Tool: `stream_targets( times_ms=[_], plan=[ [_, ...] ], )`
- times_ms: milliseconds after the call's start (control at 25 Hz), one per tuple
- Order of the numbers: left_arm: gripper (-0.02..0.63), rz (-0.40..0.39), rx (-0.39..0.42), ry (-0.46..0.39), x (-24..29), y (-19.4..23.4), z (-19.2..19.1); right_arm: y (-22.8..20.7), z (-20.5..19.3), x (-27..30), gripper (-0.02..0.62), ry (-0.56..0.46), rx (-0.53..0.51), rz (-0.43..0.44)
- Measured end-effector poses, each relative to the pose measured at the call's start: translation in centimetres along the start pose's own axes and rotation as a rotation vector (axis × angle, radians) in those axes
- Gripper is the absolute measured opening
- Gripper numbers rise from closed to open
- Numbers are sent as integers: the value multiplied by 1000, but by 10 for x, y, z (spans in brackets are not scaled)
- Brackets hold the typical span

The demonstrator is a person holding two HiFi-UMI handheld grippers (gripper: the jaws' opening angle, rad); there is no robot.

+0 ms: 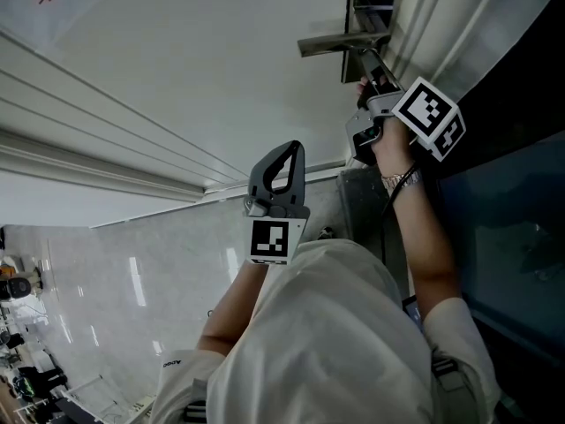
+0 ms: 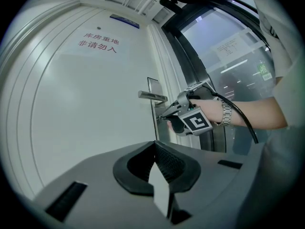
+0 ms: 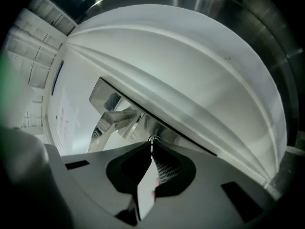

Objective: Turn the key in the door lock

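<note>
Right gripper view is showing the right hand-held gripper [image 3: 152, 148] clamping its dark jaws together on a small metal key [image 3: 152, 143], of which only a thin bright sliver is showing between the tips. The key is sitting in a round silver lock cylinder [image 3: 153, 139], just beside the silver lever door handle [image 3: 113, 122]. In the left gripper view, the right hand-held gripper [image 2: 162, 119] is pointing level at the door edge just below the handle [image 2: 152, 96]. A hand [image 2: 209, 109] wearing a metal wristwatch [image 2: 227, 113] is holding it. The left hand-held gripper [image 2: 155, 146] is hanging well apart from the handle, its jaws lying together with nothing between them. The white panelled door [image 2: 86, 109] is spreading away from the handle and is carrying red characters [image 2: 97, 42] well above it. In the head view, the left hand-held gripper [image 1: 290, 148] is sitting well clear of the handle [image 1: 328, 44], while the right one [image 1: 365, 58] is reaching in just beside it.
</note>
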State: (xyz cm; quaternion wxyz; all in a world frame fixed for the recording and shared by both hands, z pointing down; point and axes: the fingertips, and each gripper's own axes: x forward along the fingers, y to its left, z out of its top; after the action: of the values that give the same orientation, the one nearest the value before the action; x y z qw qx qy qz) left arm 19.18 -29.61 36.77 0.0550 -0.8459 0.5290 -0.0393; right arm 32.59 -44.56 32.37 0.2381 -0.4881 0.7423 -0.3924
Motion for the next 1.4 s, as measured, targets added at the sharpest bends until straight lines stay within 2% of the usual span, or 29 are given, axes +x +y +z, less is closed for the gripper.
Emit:
stream_targets(
  times_ms=[240,480,760,880,1040,1400],
  plan=[
    [8,-12,-4,3,1,-3,-1,-1,-1,0,9,-12,175,32],
    [9,-18,-4,-1,2,-5,1,-5,-1,-1,9,-21,444,78],
    [8,-10,-3,0,-1,-3,-1,-7,-1,-1,11,-26,521,99],
    [8,-8,-5,2,-2,-2,-1,-9,-2,0,26,-11,520,103],
    [8,-14,-6,7,-3,-6,-2,-13,-6,3,100,24,487,138],
    [9,-20,-8,6,-4,-10,-2,-2,-18,-11,112,121,150,170]
  ],
)
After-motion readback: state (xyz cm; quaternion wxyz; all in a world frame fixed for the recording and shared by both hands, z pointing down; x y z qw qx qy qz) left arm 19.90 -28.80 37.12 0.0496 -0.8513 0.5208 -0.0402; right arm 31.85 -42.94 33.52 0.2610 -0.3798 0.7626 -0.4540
